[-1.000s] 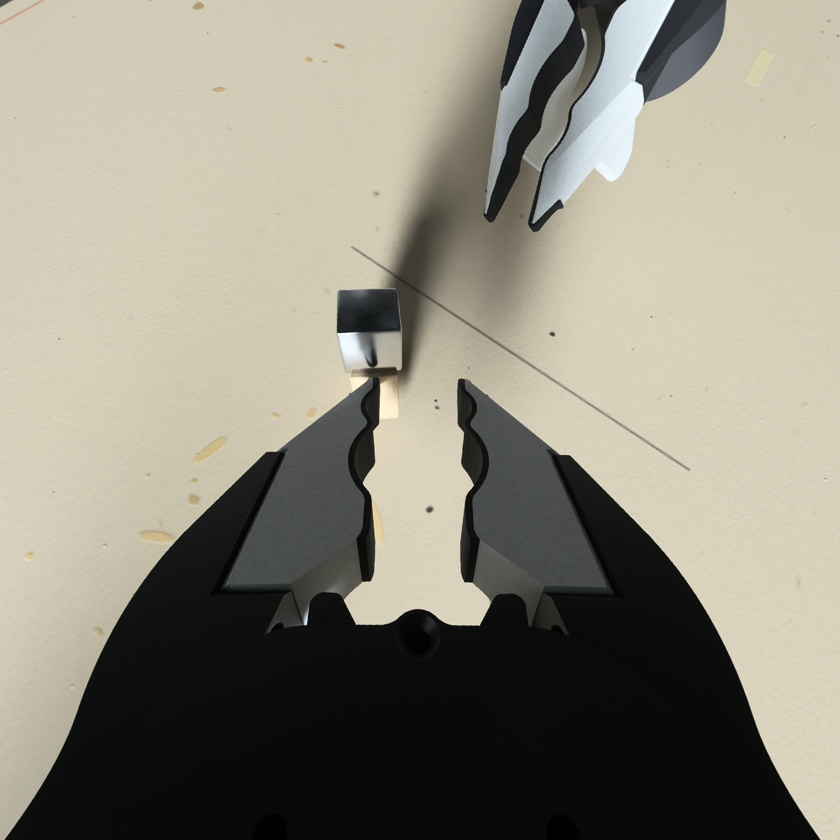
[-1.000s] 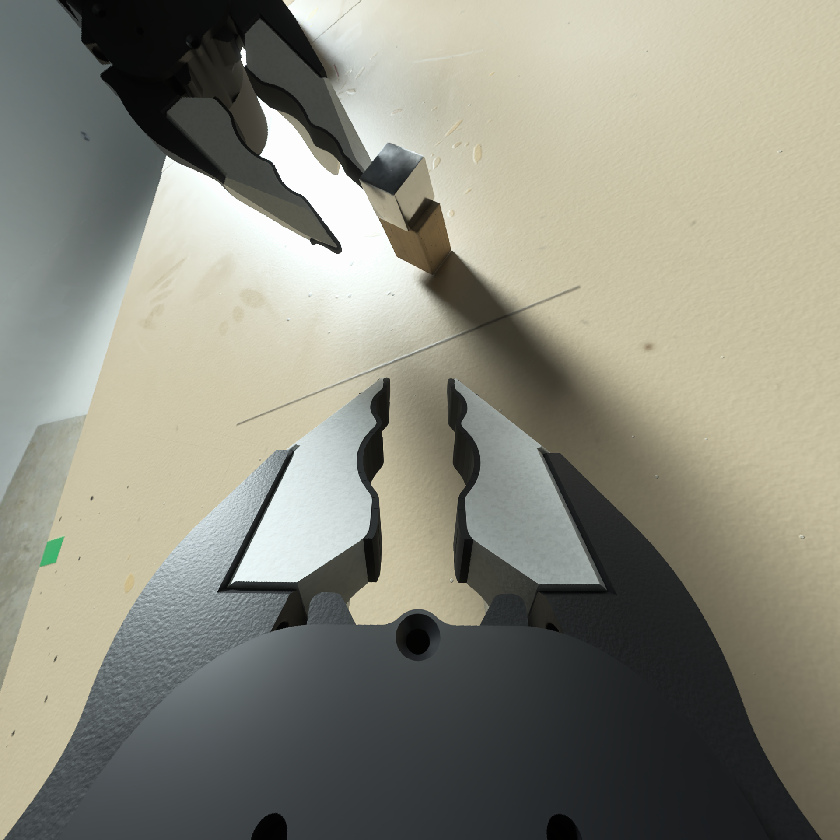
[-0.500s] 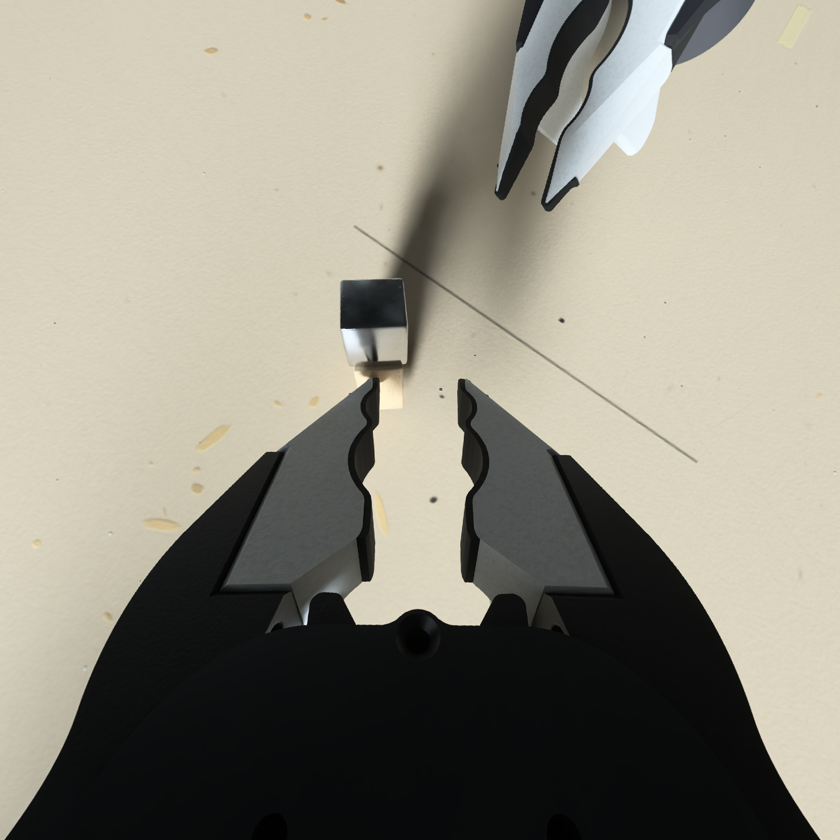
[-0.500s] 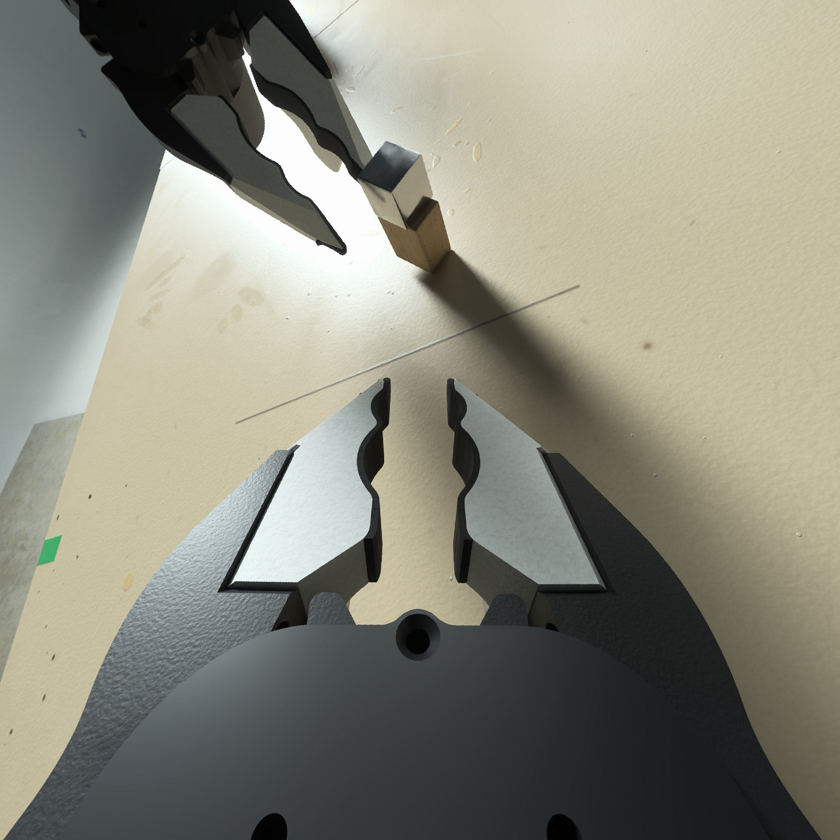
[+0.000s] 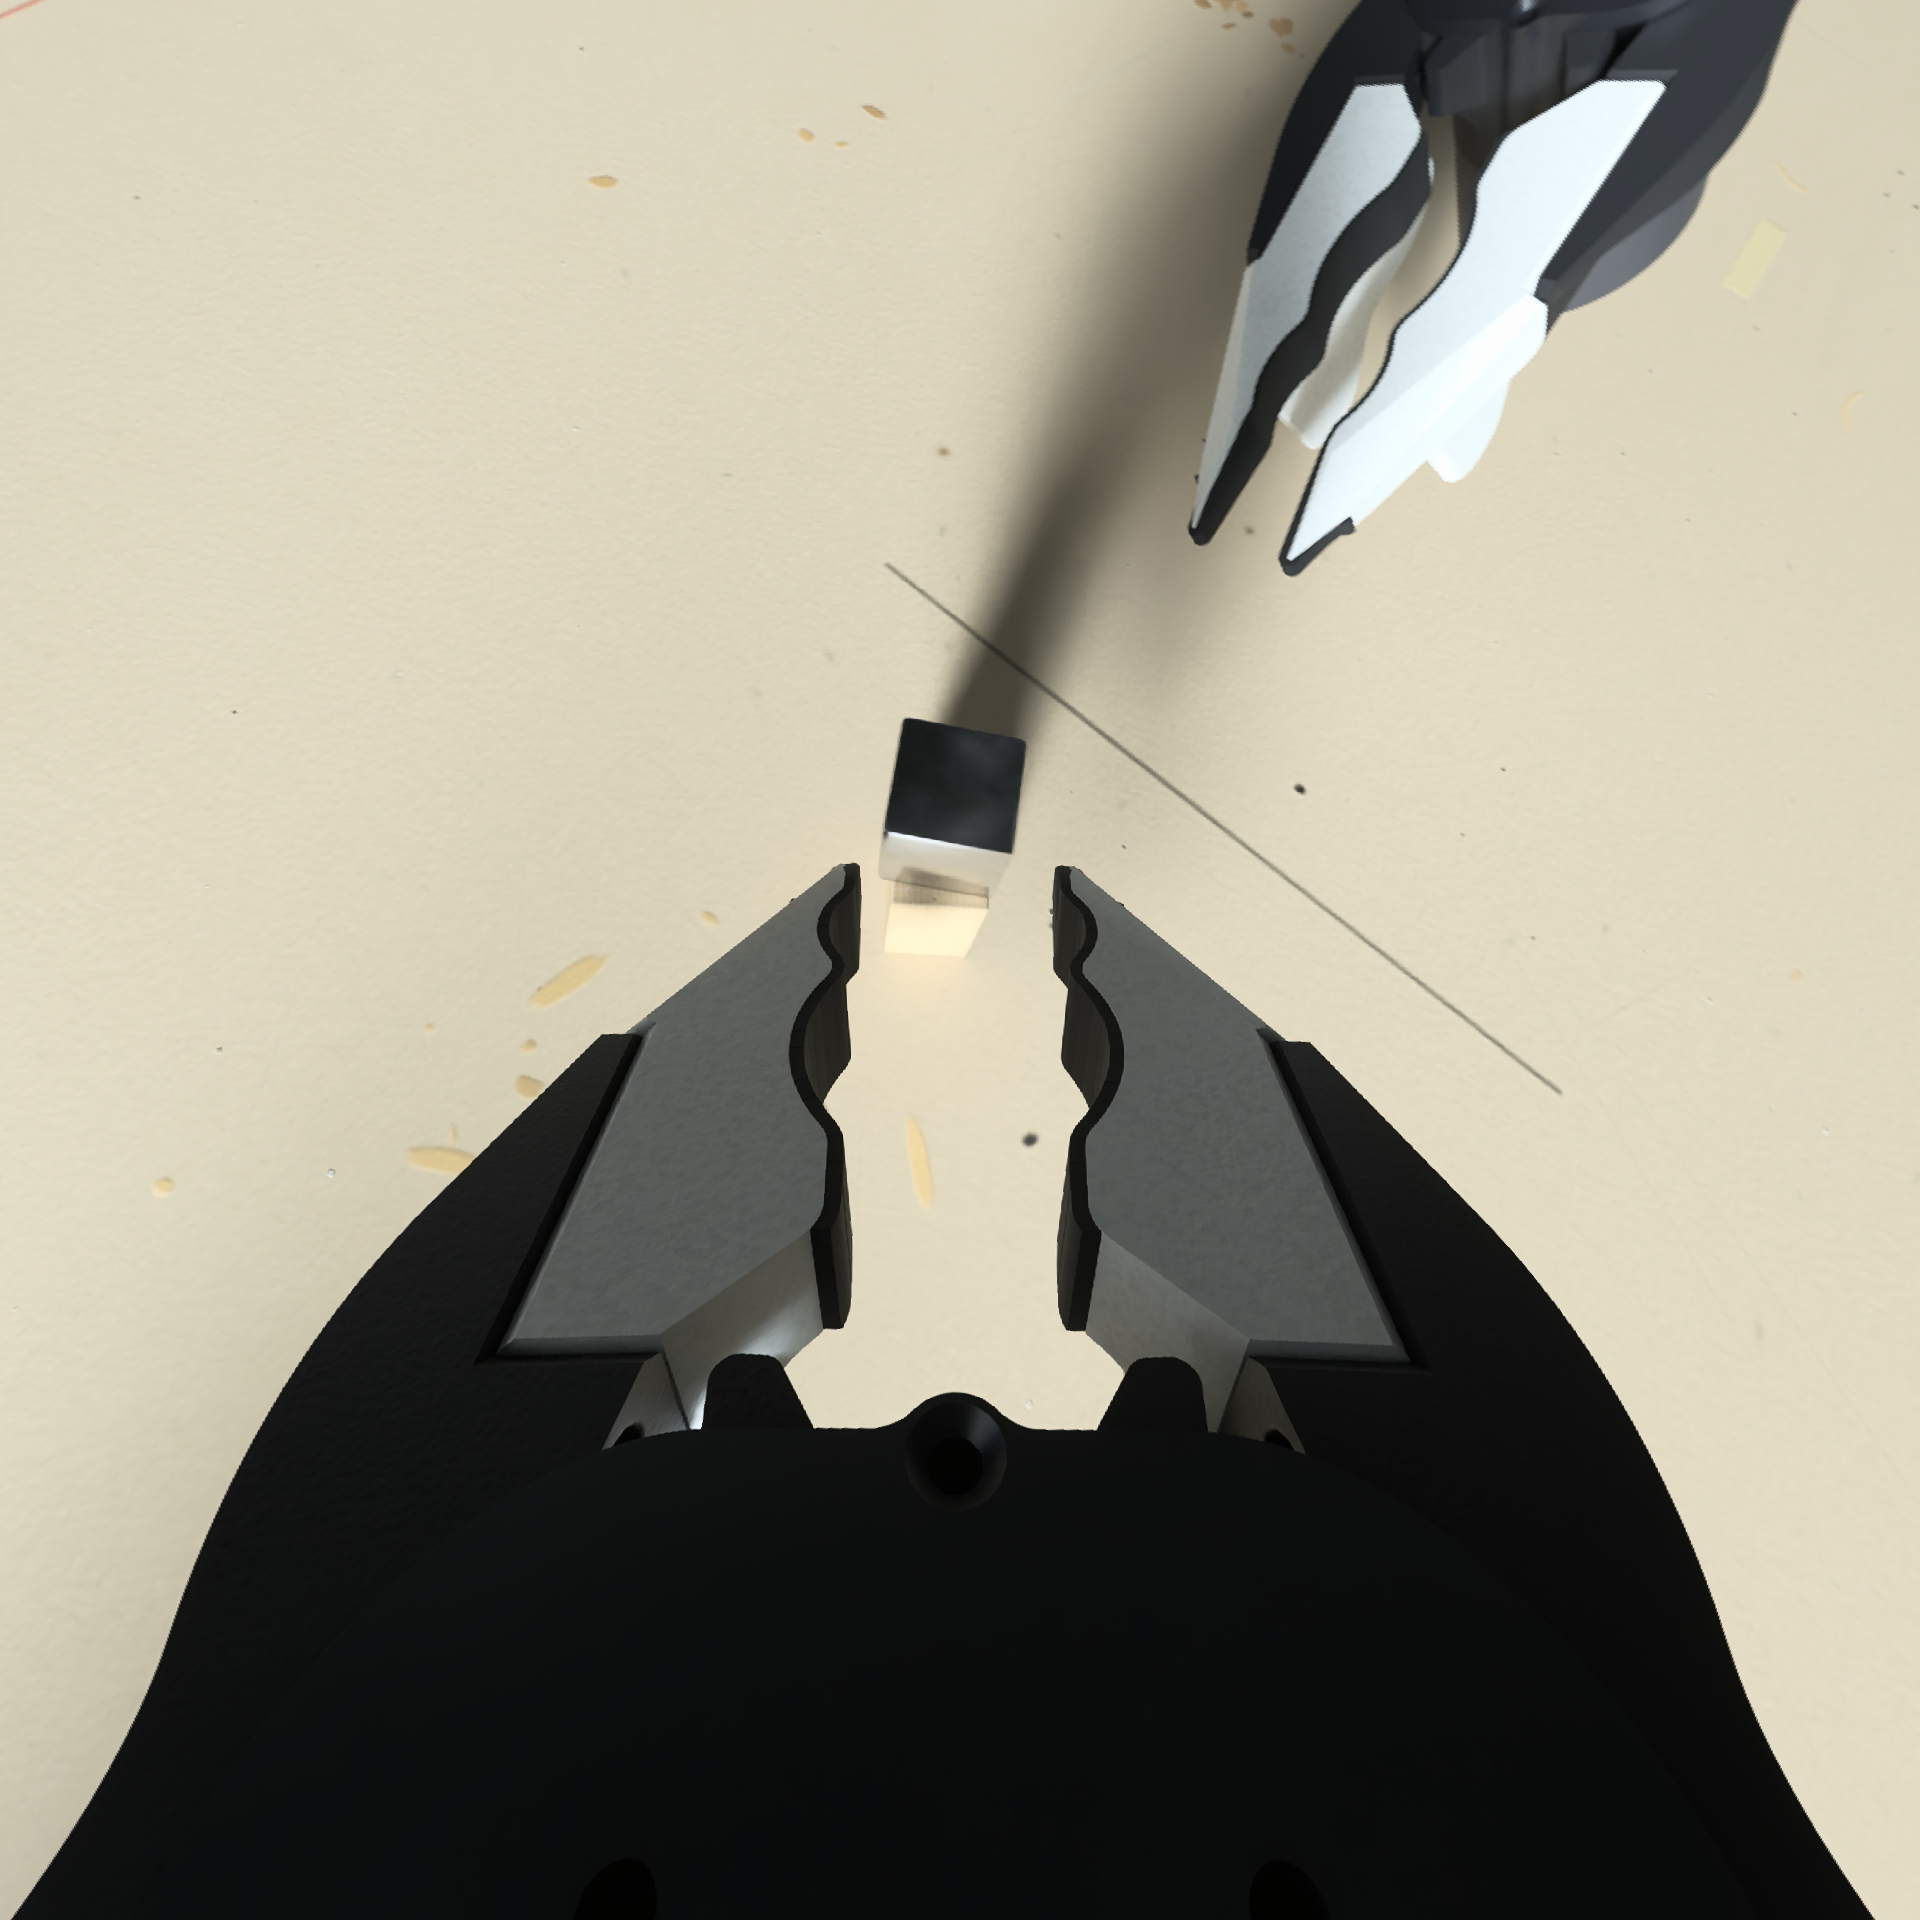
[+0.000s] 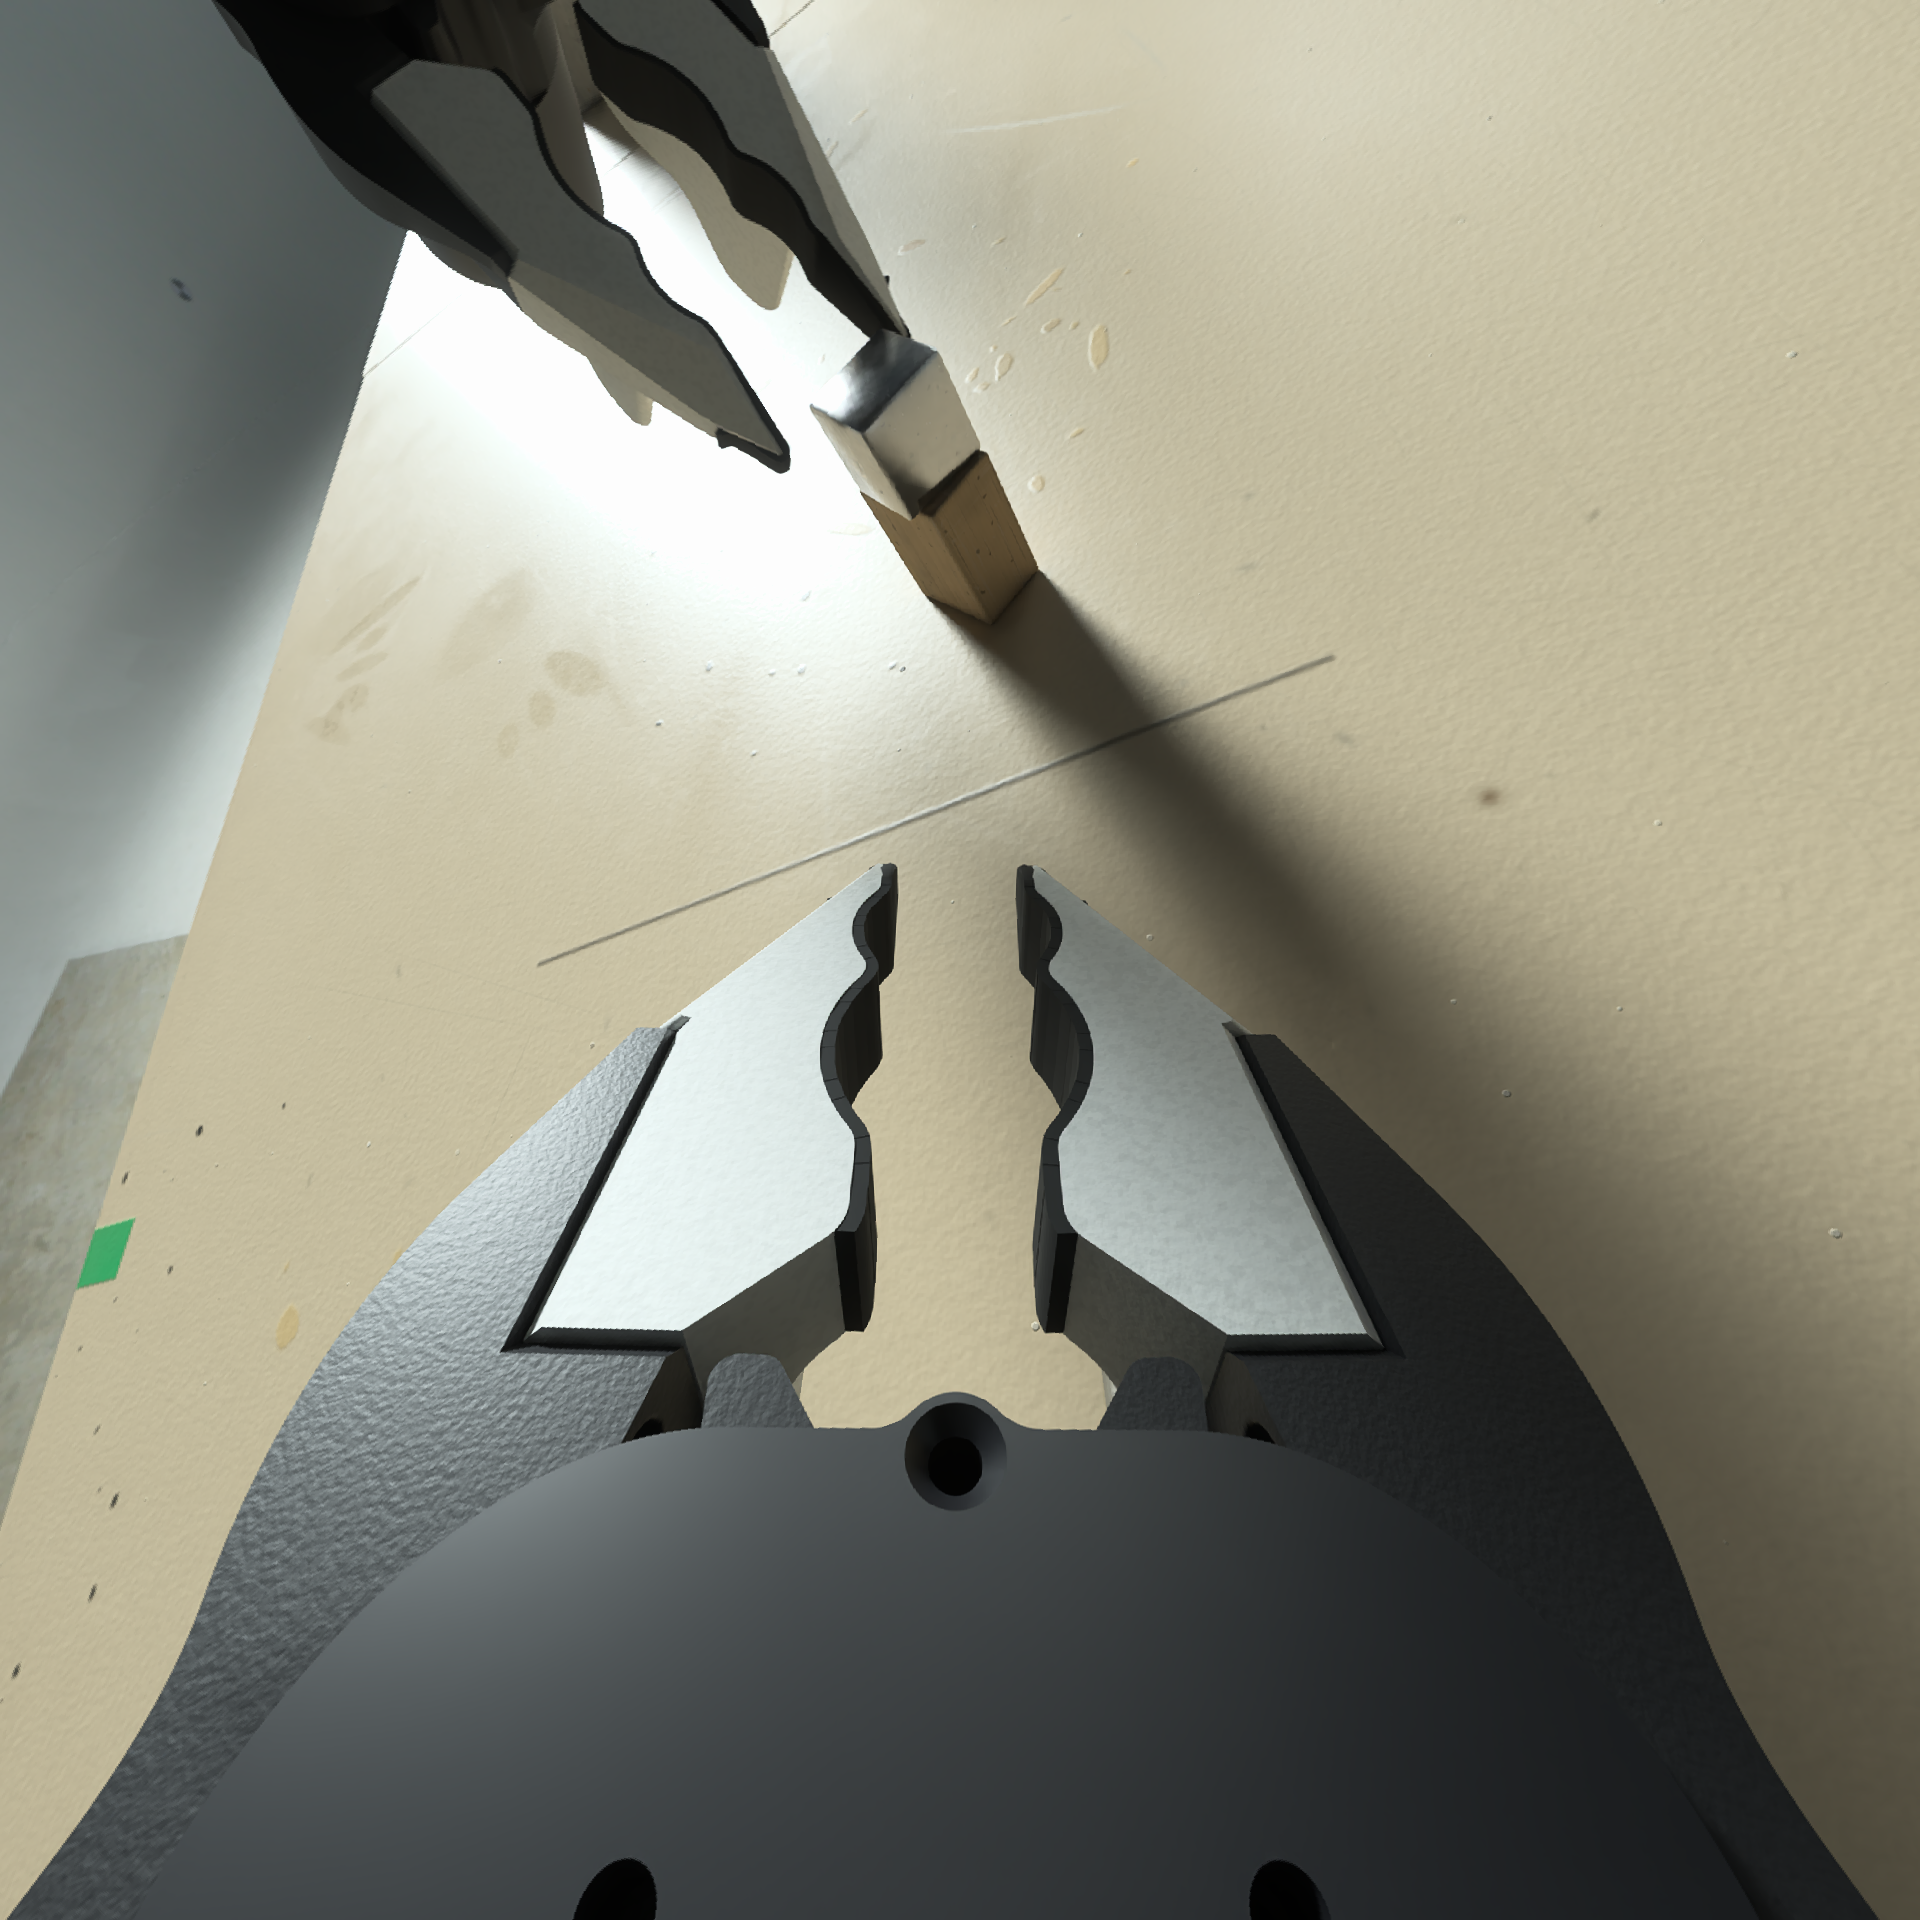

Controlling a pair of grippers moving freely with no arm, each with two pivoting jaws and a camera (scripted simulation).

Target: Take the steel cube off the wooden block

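Note:
The steel cube (image 5: 956, 795) sits on the small wooden block (image 5: 932, 928), both standing on the beige table. My left gripper (image 5: 956, 878) is open, its fingertips low on either side of the stack's near face, with gaps on both sides. In the right wrist view the cube (image 6: 894, 416) tops the block (image 6: 971, 551), and the left gripper (image 6: 831, 400) straddles it from the far side, one fingertip (image 6: 878, 330) at the cube's top edge. My right gripper (image 6: 956, 883) is narrowly open and empty, well short of the stack; it also shows in the left wrist view (image 5: 1247, 551).
A thin dark line (image 6: 935, 810) crosses the table (image 6: 1455, 416) between the right gripper and the stack. The table's edge (image 6: 260, 790) runs along the left of the right wrist view, with grey floor and a green patch (image 6: 109, 1250) beyond. Pale flecks dot the surface.
My left gripper has shifted sideways, so the cube and block now line up with the gap between its fingers instead of its left fingertip. The right gripper has hardly moved.

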